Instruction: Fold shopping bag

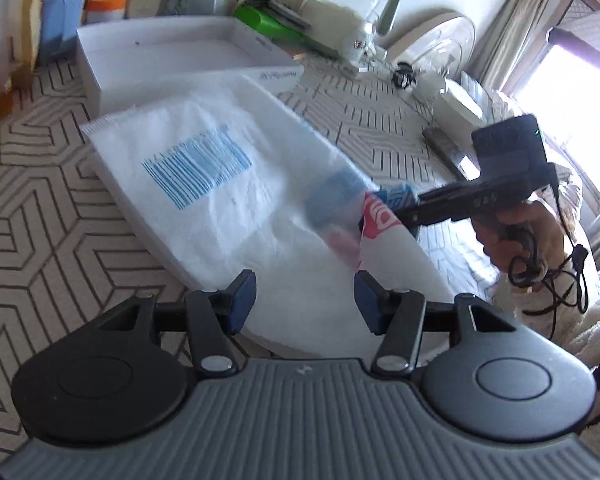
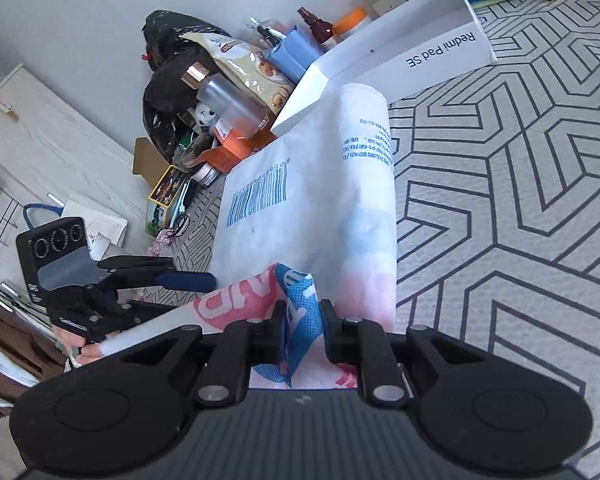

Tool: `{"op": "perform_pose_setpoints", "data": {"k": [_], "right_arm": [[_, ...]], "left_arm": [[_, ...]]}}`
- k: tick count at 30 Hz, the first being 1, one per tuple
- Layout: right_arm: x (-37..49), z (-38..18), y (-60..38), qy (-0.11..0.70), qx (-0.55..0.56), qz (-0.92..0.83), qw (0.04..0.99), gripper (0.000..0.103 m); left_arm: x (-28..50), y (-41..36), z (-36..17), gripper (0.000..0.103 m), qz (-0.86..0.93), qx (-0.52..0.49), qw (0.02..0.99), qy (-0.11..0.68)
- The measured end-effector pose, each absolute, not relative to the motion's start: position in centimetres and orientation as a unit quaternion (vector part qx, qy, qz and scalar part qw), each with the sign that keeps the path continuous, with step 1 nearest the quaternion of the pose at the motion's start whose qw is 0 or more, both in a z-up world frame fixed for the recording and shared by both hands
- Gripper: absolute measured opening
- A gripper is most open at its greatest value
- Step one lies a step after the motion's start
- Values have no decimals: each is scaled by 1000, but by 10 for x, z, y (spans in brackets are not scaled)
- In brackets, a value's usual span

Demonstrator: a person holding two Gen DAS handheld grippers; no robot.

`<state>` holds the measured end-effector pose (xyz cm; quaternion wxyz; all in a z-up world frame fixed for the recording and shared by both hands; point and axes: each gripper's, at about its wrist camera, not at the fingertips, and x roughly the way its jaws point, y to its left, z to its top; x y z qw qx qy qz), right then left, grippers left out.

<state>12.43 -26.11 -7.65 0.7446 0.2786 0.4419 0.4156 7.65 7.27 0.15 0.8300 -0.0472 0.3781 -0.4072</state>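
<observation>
only right wrist view shows right claw (image 2: 303, 330) pinching shopping bag (image 2: 300, 216)

Bright daylight glares from the window (image 1: 572, 80), with motion blur and fisheye-bent edges.

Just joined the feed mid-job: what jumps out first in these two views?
The white shopping bag with its blue barcode lies across the geometric-patterned rug. The right gripper pinches its red-and-blue printed end, lifted off the rug, while the left gripper hangs open above the bag. Behind sits an open white Redmi Pad SE box.
</observation>
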Motion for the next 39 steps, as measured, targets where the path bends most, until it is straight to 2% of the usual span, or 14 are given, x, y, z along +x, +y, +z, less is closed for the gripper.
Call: {"op": "perform_pose_setpoints", "data": {"k": [5, 13, 18, 21, 22, 24, 25, 26, 29, 34, 36, 39], "right_arm": [[128, -91, -270, 449, 333, 406, 723, 15], [124, -96, -273, 449, 367, 372, 724, 14], [127, -102, -278, 450, 401, 366, 709, 14], [129, -104, -281, 452, 416, 364, 701, 15], [129, -104, -281, 452, 418, 364, 699, 15], [130, -104, -281, 452, 418, 366, 699, 15], [130, -104, -281, 451, 417, 366, 698, 15], [130, -104, -280, 452, 417, 367, 698, 16], [129, -101, -281, 448, 409, 369, 704, 20], [125, -96, -283, 434, 394, 372, 720, 28], [120, -90, -285, 421, 376, 375, 735, 44], [108, -75, -285, 391, 318, 376, 778, 54]], "left_arm": [[59, 78, 29, 57, -402, -38, 857, 320], [37, 22, 31, 58, -423, 36, 841, 336], [38, 4, 16, 66, -413, 76, 836, 352], [47, -1, -2, 66, -366, 99, 846, 375], [51, 0, -6, 66, -363, 91, 845, 383], [58, 6, -11, 58, -366, 64, 840, 396], [62, 9, -13, 46, -367, 50, 837, 403], [65, 12, -14, 38, -369, 39, 834, 408], [74, 21, -18, 33, -376, 10, 826, 419], [89, 27, -32, 33, -374, -20, 814, 443], [94, 31, -38, 33, -376, -35, 809, 451], [97, 36, -42, 33, -382, -54, 804, 452]]}}
